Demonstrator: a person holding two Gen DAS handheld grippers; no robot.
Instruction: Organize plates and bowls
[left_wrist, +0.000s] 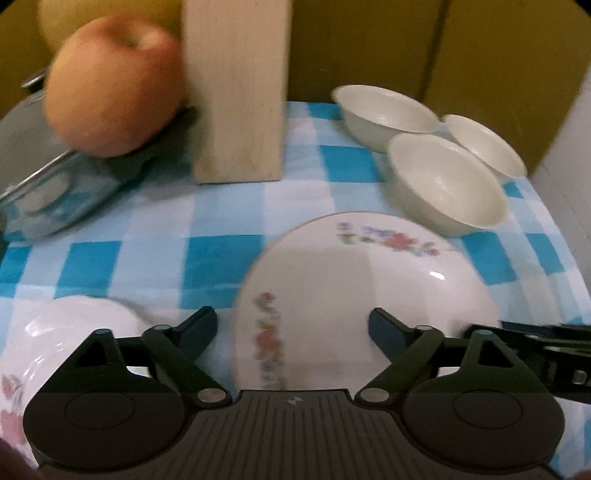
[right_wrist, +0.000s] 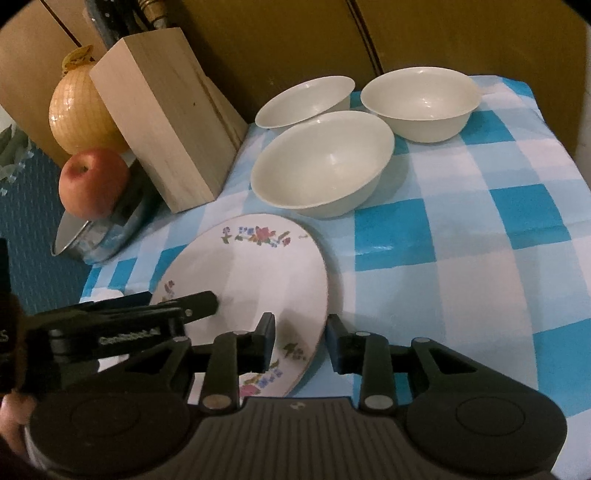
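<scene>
A white plate with a flower rim (left_wrist: 354, 295) (right_wrist: 251, 273) lies on the blue checked cloth. My left gripper (left_wrist: 293, 328) is open above its near part, one finger on each side of its left half. My right gripper (right_wrist: 301, 341) is open and straddles the plate's right rim, left finger over the plate, right finger outside it. A second flowered plate (left_wrist: 66, 332) lies at the lower left. Three plain white bowls (left_wrist: 447, 182) (left_wrist: 386, 110) (left_wrist: 484, 146) stand at the back right; they also show in the right wrist view (right_wrist: 321, 162) (right_wrist: 304, 101) (right_wrist: 419, 101).
A wooden knife block (left_wrist: 236, 88) (right_wrist: 162, 118) stands at the back. An apple (left_wrist: 110, 85) (right_wrist: 92, 182) rests on a tilted metal lid or pan (right_wrist: 99, 236). An onion (right_wrist: 79, 110) sits behind. The cloth's edge (right_wrist: 554, 129) drops off at right.
</scene>
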